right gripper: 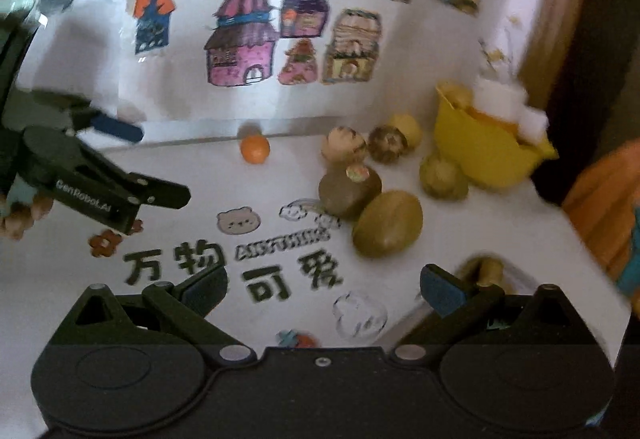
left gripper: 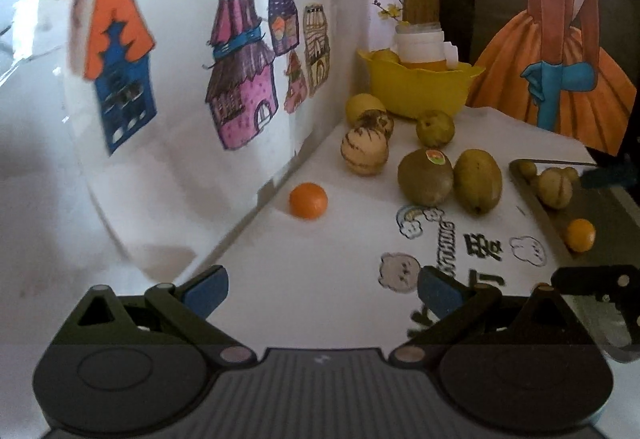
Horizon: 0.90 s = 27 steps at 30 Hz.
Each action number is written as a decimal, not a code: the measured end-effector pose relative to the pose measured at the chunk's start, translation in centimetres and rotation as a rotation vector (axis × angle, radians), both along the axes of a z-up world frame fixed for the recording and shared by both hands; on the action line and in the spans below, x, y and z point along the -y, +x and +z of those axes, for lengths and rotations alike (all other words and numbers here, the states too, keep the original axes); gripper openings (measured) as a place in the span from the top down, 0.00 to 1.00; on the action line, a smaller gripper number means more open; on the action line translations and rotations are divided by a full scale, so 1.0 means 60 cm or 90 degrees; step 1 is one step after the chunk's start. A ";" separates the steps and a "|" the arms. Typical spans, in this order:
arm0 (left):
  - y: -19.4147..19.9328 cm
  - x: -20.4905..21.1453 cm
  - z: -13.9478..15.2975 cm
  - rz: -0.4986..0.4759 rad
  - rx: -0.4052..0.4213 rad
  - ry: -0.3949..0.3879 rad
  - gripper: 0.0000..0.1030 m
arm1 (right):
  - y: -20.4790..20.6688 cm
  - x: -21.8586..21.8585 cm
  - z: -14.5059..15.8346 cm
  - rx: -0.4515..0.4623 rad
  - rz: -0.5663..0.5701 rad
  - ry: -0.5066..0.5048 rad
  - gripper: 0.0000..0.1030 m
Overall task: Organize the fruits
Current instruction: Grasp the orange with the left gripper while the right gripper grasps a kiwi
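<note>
Fruits lie on a white table: a small orange near the wall, two kiwis side by side, two striped melons and yellow-green fruits in front of a yellow bowl. A dark tray at the right holds several small fruits. My left gripper is open and empty, above the table short of the orange. My right gripper is open and empty over the printed table, with the kiwis ahead. The left gripper also shows in the right wrist view.
A wall with house drawings runs along the left. The yellow bowl holds a white bottle and fruit. A painting of an orange dress stands behind the table at the right.
</note>
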<state>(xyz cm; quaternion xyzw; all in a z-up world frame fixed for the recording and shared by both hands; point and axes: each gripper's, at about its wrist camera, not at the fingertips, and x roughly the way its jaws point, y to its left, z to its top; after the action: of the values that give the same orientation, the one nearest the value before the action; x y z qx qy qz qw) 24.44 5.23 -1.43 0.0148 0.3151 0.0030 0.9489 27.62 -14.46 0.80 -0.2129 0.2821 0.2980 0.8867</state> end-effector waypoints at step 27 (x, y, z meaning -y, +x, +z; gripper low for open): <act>0.117 0.006 -0.048 -0.051 0.009 0.064 0.12 | 0.231 -0.082 -0.048 -0.044 0.156 -0.111 0.09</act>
<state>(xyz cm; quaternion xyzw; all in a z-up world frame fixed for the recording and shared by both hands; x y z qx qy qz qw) 31.48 4.85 -4.33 0.0749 0.3069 -0.0193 0.9486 41.49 -9.52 -2.07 -0.3117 0.3092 0.3852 0.8117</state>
